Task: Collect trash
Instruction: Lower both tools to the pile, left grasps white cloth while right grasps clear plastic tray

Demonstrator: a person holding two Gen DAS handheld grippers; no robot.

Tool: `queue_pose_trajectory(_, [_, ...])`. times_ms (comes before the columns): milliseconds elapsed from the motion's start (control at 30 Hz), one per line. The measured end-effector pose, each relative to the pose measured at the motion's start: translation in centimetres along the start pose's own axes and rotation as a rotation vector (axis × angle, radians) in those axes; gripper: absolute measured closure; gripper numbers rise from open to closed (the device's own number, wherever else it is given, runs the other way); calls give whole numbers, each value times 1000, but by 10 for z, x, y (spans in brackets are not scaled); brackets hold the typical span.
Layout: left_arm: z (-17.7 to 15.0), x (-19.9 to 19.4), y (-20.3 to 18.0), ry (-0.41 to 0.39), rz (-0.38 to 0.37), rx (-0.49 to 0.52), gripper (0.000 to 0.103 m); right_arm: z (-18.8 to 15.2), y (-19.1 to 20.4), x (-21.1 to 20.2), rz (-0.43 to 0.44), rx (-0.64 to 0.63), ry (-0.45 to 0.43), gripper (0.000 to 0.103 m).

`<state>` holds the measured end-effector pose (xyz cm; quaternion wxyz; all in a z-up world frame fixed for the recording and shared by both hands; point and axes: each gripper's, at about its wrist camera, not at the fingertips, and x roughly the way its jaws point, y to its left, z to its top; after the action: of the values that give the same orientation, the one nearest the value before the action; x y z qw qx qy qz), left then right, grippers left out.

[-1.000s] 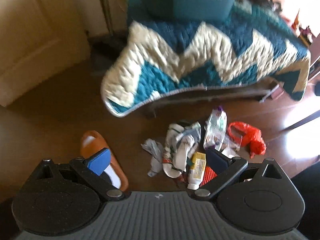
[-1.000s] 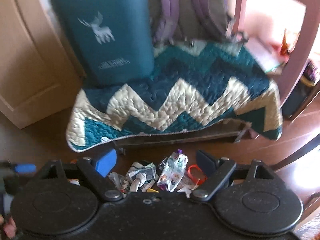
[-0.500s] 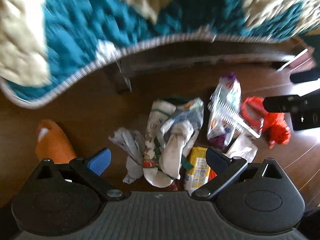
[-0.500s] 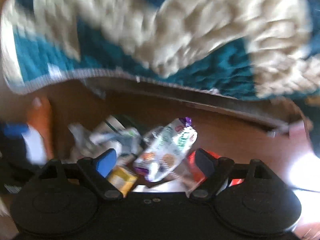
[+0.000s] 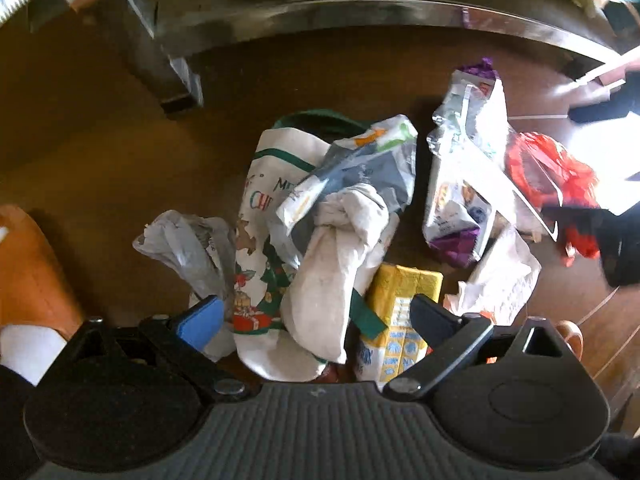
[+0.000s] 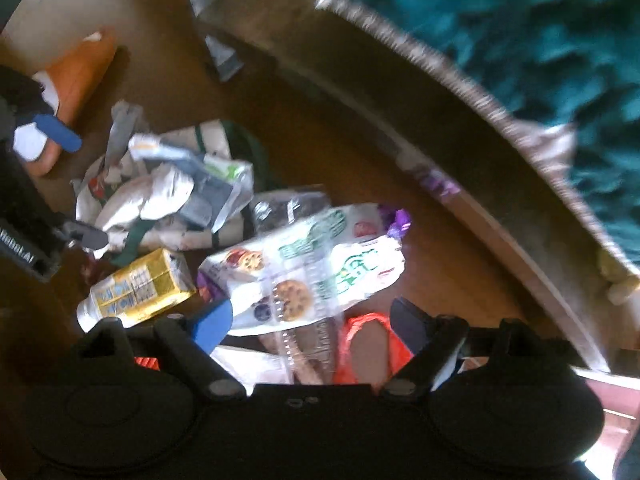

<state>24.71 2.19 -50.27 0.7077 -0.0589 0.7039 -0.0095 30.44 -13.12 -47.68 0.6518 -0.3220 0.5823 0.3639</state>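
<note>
A heap of trash lies on the brown floor. In the left wrist view, my left gripper (image 5: 316, 316) is open just above a white Christmas-print cloth bag (image 5: 260, 248), a crumpled white wrapper (image 5: 336, 256) and a yellow carton (image 5: 396, 312). A grey plastic bag (image 5: 188, 244), a cookie packet (image 5: 464, 168) and a red plastic bag (image 5: 552, 176) lie around them. In the right wrist view, my right gripper (image 6: 310, 322) is open over the cookie packet (image 6: 312, 272), with the yellow carton (image 6: 136, 288) to its left and the red bag (image 6: 368, 348) under it.
A wooden bench frame (image 5: 360, 12) and its leg (image 5: 160, 60) stand behind the heap, draped with a teal and cream quilt (image 6: 540, 52). An orange slipper (image 5: 28, 272) lies at the left. The left gripper's fingers (image 6: 56, 132) show in the right wrist view.
Both grippers have dropped from a high view of the quilted bench down close over the trash heap. Both stay open and empty.
</note>
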Motion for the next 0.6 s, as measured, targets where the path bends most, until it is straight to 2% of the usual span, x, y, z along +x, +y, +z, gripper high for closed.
queue_pose_trajectory(167, [4,20,6,37,-40,-34,15,0,15,27,9,-50,24,20])
queue_pose_trajectory(267, [4,30,2,60,-47,-13,29,-3,16,37,13,-55,31,21])
queue_pose_trajectory(367, [4,37,-3,68,-39,4,34,-6,18,44,5,-63,36,22])
queue_pose_trajectory(400, [4,39,-4,67,-40,6,41,-6,18,46,9,-63,34,22])
queue_pose_trajectory(533, [6,44,-4,74,-52,0,50,-5,13,48,14,-33,16,25])
queue_pose_trajectory(600, [6,46,-4,79,-55,-1,65,-4,13,49,5,-26,10,30])
